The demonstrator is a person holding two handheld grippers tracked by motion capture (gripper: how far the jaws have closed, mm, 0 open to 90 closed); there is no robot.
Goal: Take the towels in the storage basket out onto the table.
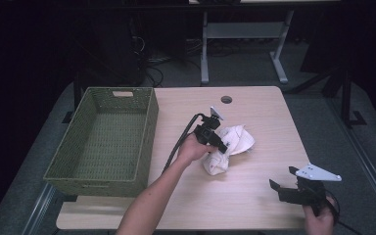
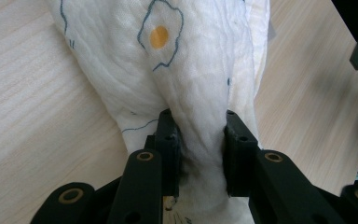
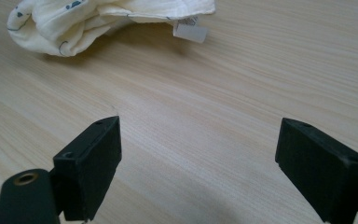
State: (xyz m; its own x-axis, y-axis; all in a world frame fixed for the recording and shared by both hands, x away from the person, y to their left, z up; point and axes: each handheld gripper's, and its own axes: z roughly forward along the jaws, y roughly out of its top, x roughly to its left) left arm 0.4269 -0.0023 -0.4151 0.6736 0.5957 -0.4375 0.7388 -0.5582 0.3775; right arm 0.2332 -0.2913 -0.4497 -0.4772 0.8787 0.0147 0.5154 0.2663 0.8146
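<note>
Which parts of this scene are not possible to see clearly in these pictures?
- High view: left gripper jaws, sunk in the white cloth.
- Left gripper view: the cloth's full shape, cut by the top edge.
- Right gripper view: print on the cloth's tag, too small.
- High view: green basket near wall's inner side.

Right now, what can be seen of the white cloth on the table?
The cloth is thin, creamy white fabric, printed with blue-outlined fried eggs with orange yolks. It lies crumpled in a heap on the light wooden table, right of the green woven basket. A small white label hangs at one edge. The left claw pinches a bunched fold of it.
</note>
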